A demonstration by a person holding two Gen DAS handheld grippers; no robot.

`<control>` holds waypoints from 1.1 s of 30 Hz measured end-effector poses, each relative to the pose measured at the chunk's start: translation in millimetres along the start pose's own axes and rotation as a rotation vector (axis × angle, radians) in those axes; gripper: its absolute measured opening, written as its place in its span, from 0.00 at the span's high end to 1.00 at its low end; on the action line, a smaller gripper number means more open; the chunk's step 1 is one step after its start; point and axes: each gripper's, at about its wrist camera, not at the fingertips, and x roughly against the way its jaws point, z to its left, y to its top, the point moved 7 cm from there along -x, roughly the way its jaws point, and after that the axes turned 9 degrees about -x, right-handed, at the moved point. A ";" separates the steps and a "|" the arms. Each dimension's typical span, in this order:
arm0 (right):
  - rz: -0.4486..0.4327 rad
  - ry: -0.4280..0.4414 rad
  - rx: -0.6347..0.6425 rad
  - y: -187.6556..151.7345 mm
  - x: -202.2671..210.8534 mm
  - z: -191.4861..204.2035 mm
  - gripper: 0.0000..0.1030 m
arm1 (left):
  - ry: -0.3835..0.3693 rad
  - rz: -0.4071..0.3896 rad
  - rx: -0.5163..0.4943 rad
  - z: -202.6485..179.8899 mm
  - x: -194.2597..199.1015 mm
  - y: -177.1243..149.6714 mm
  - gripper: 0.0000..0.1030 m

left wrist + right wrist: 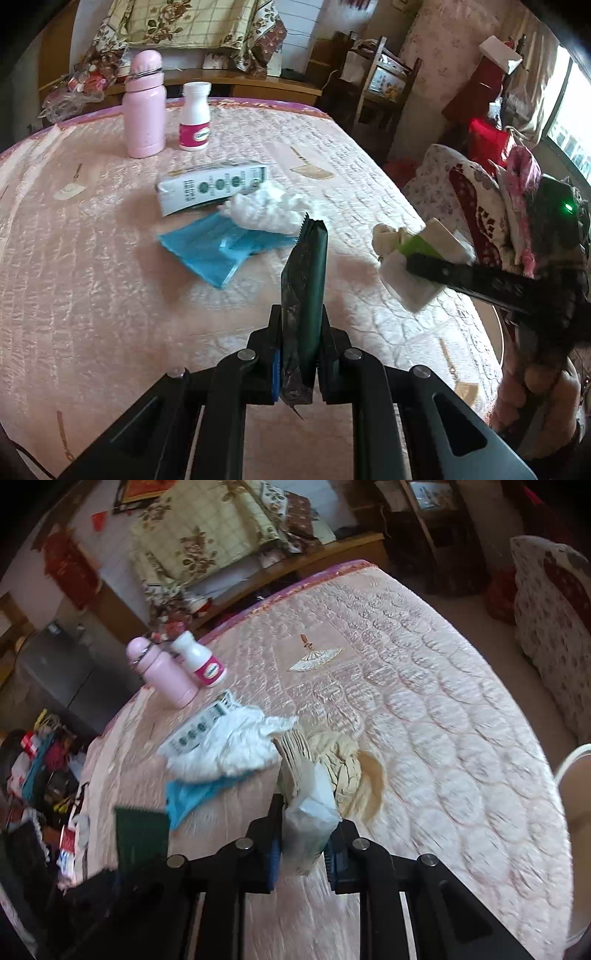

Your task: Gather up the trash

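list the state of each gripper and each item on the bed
left gripper: shut on green wrapper
right gripper: shut on white packet
pink flask: upright, capped
white bottle: upright, capped
blue mask: lying flat
tissue: crumpled
box: lying on its side

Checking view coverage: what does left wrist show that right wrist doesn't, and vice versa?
Left wrist only: the right hand-held gripper from outside, shut on a white tissue pack.
Right wrist only: cluttered floor items left of the bed.
Both: pink bottle, white pill bottle, box, crumpled tissue, blue mask, and the green wrapper in the left hand-held gripper.
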 end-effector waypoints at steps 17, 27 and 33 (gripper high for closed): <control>0.115 -0.063 -0.092 -53.2 47.5 -76.9 0.77 | -0.012 0.023 -0.039 -44.0 3.4 -5.8 0.85; 0.124 -0.034 -0.159 -75.4 61.0 -97.8 0.64 | -0.030 0.031 -0.080 -66.3 -0.6 -6.4 0.85; 0.066 -0.144 -0.069 -69.1 90.0 -108.2 0.31 | -0.033 0.036 -0.090 -73.4 -3.9 -6.2 0.85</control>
